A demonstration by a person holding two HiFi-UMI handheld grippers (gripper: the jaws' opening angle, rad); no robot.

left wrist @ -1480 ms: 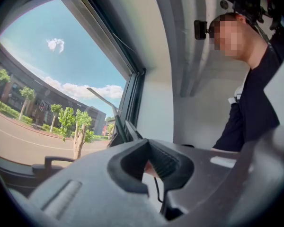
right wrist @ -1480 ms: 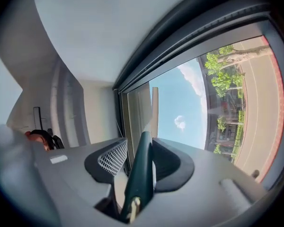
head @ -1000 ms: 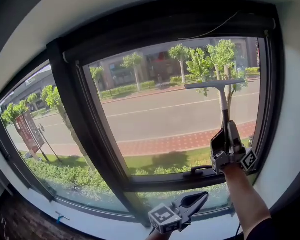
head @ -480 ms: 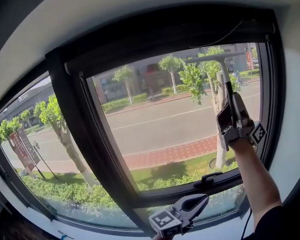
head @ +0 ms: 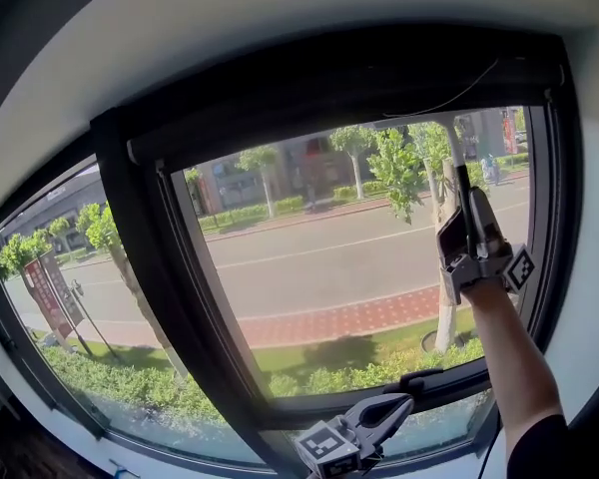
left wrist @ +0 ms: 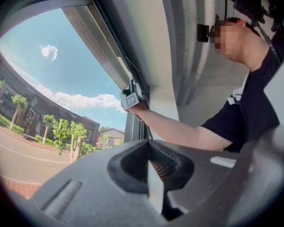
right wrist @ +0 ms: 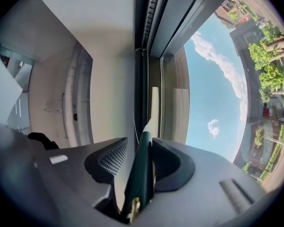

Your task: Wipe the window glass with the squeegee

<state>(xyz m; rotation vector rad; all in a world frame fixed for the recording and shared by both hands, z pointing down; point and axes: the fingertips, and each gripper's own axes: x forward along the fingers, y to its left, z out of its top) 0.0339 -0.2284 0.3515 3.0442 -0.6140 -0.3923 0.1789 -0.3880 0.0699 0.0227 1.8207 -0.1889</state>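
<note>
Up by the top right corner of the window glass [head: 329, 257], the right gripper [head: 466, 213] clamps the squeegee [head: 456, 163] low on its slim handle (likely light, stiff, somewhat slick), while the left gripper [head: 384, 415] hangs closed and empty below.

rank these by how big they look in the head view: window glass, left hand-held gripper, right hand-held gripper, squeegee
1. window glass: by far the largest.
2. right hand-held gripper and left hand-held gripper: about alike. The left is nearer and cut off by the picture's edge, so unranked.
3. squeegee: only its thin handle shows clearly.
</note>
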